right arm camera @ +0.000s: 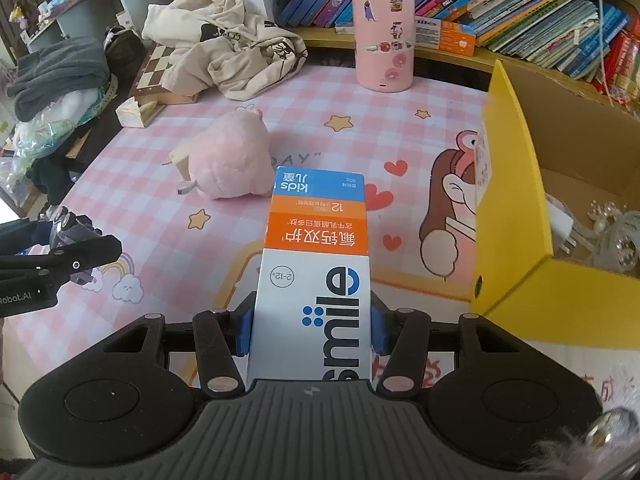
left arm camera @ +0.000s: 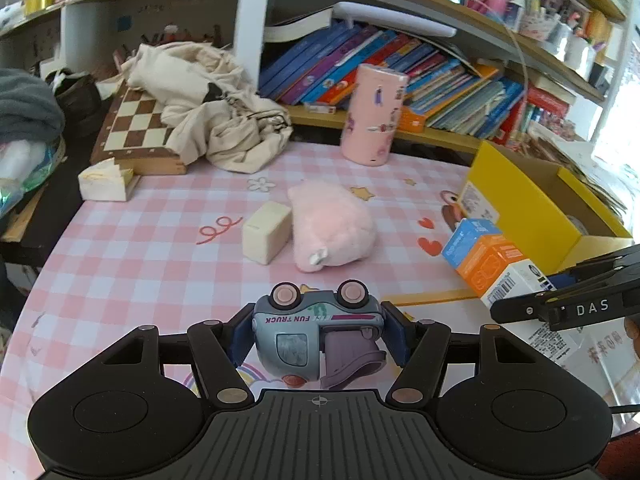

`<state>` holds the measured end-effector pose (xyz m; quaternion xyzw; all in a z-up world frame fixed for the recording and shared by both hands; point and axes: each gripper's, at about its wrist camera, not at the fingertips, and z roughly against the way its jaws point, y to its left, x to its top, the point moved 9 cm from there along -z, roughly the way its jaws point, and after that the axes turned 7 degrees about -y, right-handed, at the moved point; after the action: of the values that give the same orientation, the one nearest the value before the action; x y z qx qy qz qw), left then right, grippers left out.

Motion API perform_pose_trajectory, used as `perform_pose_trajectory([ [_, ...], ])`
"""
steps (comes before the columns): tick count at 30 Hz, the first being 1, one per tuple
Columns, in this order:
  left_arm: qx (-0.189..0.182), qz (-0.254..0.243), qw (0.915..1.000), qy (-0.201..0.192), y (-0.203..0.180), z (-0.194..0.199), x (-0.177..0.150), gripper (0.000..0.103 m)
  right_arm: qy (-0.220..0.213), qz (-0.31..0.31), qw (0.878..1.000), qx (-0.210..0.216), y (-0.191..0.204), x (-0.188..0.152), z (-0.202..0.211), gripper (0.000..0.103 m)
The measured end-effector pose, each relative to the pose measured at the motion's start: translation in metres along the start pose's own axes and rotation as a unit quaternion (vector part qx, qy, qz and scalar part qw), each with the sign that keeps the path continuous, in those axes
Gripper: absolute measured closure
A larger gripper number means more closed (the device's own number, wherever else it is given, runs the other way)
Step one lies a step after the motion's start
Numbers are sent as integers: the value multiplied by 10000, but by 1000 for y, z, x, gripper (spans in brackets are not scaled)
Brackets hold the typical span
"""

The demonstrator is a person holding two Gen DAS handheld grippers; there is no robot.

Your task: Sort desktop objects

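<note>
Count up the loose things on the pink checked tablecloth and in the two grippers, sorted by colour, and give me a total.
Pink: 2, the plush toy and the pink canister
Cream: 1, the cream block
Blue-grey: 1, the toy truck in the left gripper
White, orange and blue: 1, the toothpaste box in the right gripper
Total: 5

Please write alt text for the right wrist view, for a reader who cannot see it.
The right gripper clamps a white, orange and blue cardboard toothpaste box above a pink checked tablecloth. A fluffy pink plush toy lies ahead, and an open yellow cardboard box stands right.
</note>
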<state>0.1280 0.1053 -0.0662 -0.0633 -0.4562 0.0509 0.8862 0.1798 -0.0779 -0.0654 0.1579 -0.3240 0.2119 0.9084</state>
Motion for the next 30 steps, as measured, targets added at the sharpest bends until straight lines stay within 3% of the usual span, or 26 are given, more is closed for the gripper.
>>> perform_pose_trajectory([
  [21, -488, -150, 9987, 54, -21, 28, -19, 39, 145, -221, 9996, -69, 15, -47, 31, 53],
  [30, -795, -259, 9963, 211, -39, 29, -31, 39, 188, -331, 9990, -240, 5, -62, 50, 53],
])
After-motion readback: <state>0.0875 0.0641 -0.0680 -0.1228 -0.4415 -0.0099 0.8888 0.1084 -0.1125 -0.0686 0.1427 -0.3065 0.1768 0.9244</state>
